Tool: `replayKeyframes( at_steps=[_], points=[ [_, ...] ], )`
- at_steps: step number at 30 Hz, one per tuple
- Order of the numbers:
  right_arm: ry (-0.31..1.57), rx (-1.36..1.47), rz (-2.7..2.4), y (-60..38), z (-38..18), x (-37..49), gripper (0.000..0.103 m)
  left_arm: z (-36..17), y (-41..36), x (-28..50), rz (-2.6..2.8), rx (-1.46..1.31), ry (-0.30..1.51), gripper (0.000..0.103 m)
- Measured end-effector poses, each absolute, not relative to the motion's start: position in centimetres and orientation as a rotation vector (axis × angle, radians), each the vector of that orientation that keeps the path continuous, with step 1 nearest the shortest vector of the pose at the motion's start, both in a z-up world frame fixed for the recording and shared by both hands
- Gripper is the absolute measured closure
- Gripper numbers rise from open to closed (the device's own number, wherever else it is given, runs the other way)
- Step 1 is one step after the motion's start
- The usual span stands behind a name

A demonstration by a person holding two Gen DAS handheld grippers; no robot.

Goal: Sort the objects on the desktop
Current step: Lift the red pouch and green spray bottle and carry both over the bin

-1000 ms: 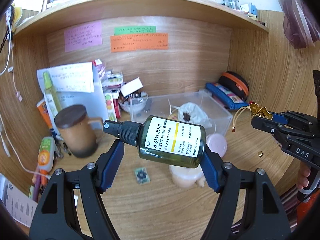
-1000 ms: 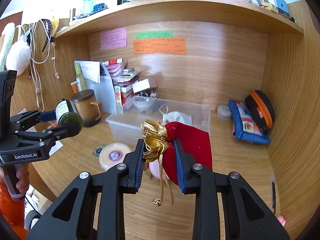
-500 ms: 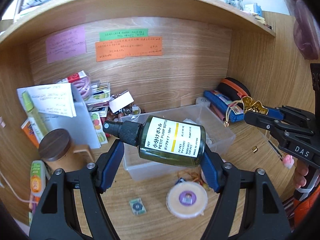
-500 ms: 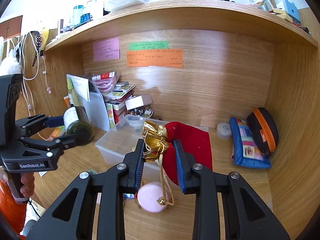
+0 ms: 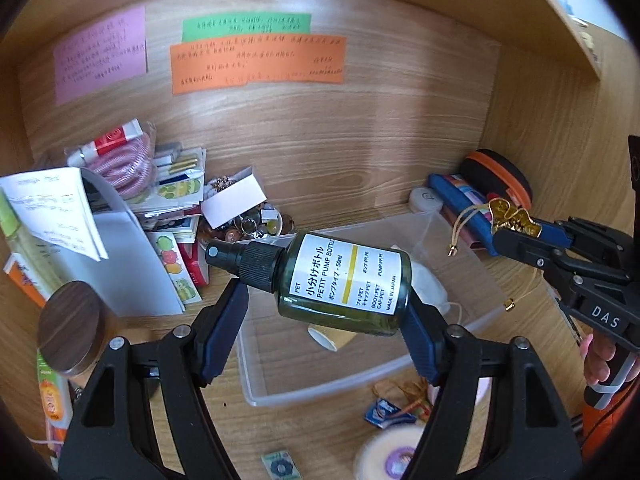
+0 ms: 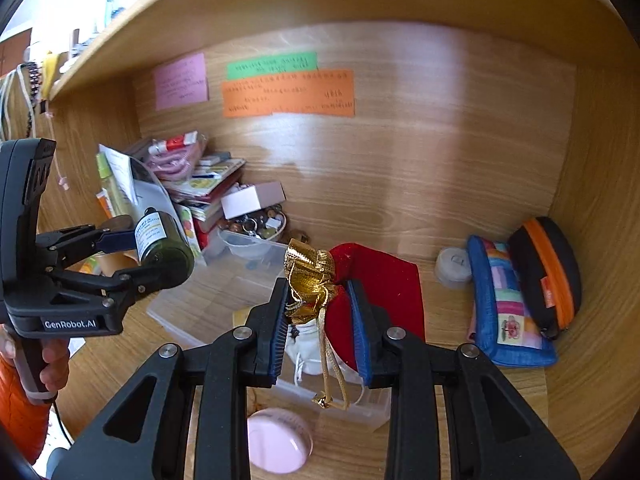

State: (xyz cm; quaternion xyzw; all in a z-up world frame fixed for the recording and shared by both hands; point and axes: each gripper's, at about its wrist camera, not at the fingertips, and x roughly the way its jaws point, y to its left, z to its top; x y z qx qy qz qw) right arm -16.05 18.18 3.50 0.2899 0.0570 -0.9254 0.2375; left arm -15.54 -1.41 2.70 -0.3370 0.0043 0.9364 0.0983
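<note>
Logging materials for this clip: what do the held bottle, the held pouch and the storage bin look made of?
Dark green pump bottle in the left claw: translucent glossy plastic; its label reads PET.
Red drawstring pouch in the right claw: matte velvet-like fabric, with a shiny gold, crinkled, foil-like top.
Clear rectangular bin: see-through plastic, slightly frosted.

Both wrist views face the clear bin [image 5: 360, 376] closely.

Bright, even daylight from the upper left, blown out above the shelf [image 6: 120, 52]. Soft glare streaks on the back wall [image 6: 400, 184]. Gentle shadow under the shelf and behind the clutter. Heavy fisheye bending, black corner vignettes. Sharp on the bottle [image 5: 344, 284] label; blurred at the tape roll [image 5: 394, 456] and pink compact [image 6: 278, 440].
</note>
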Motion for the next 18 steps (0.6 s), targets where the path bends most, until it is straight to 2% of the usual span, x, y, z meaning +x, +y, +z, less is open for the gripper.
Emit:
replayKeyframes(
  at_steps=[18],
  points=[
    [0.247,0.995,-2.475,16.1,-2.0,-23.1,0.077,-2.6,-0.7,-23.0,2.681,-1.221,0.045,0.03]
  ],
)
